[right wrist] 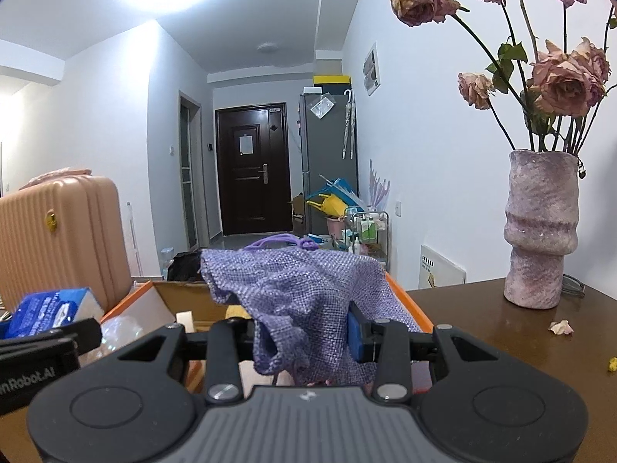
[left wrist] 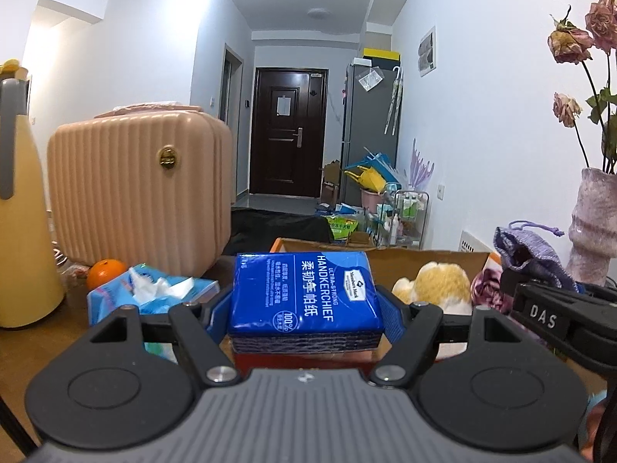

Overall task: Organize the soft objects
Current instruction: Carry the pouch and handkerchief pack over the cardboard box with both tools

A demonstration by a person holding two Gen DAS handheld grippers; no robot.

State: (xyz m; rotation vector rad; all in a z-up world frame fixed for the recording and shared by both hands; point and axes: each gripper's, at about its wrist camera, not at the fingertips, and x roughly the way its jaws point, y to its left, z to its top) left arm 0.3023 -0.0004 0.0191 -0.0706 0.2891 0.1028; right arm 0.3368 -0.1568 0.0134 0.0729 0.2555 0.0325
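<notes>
Two soft items are hanging over an open cardboard box on a brown surface, each carried by its own tool. Gripping a blue pack of paper handkerchiefs, the left tool is standing fairly wide, its pads pressing on the pack's two long sides. Judging by the wrapper, the pack is looking light and squashy but glossy, so a broad squeeze across the middle is seeming safest against slipping. Clamping a purple woven drawstring pouch, the right tool is standing nearly shut on a fold of cloth; the pouch is drooping limp, likely weightless, and any bunched fold should be serving as a hold. A yellow plush toy lying in the box and an opened tissue pack beside an orange are showing only in the left wrist view. A vase of dried roses is appearing whole only in the right wrist view.
</notes>
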